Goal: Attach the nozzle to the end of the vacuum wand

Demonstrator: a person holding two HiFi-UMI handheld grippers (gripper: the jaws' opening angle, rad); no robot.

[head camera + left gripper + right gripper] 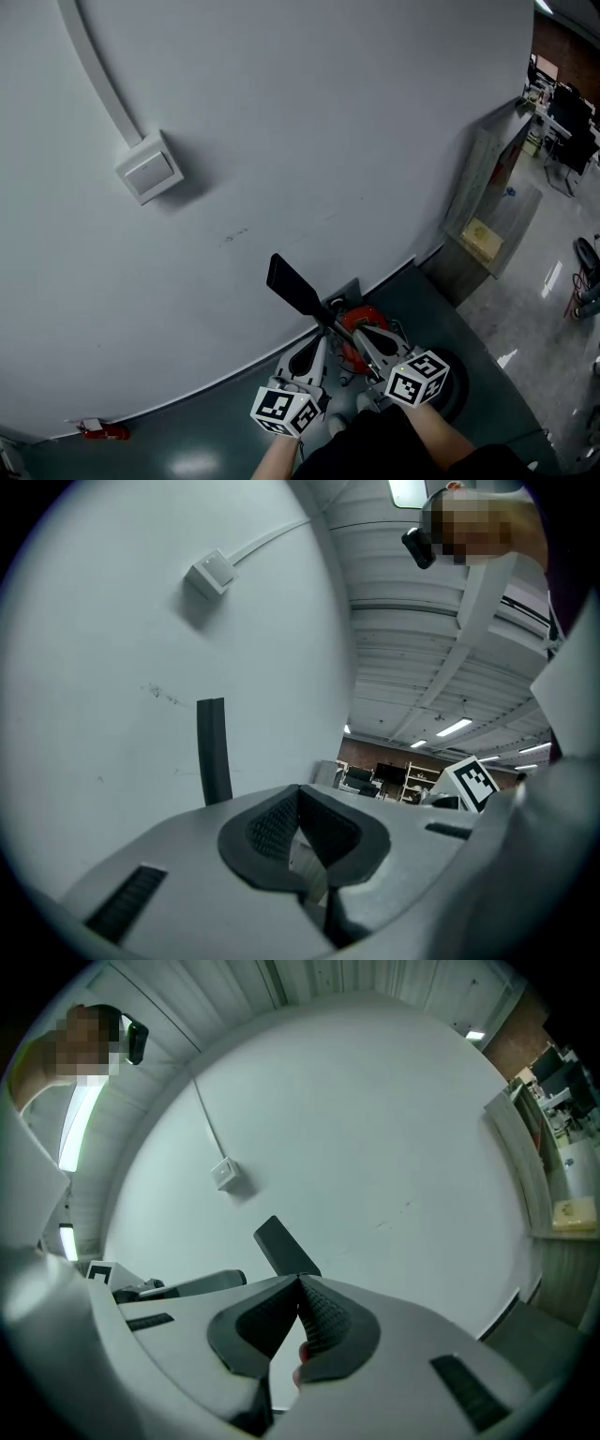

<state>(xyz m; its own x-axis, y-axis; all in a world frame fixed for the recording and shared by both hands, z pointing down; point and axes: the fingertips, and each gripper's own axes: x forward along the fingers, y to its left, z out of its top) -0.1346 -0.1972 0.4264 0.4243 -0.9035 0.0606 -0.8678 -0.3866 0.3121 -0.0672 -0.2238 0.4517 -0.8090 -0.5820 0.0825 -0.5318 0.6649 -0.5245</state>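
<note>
Closest in, the left gripper (317, 345) sits just left of the red rounded vacuum housing (364, 322). Its jaws are pressed tip to tip, with nothing visibly pinched between the pads. Up and left of that housing, the flat black plastic nozzle (293, 284) juts out against the pale grey wall (328, 141). Across the housing's right side lies the right gripper (361, 337) — jaws likewise closed tip to tip, apparently empty.
</note>
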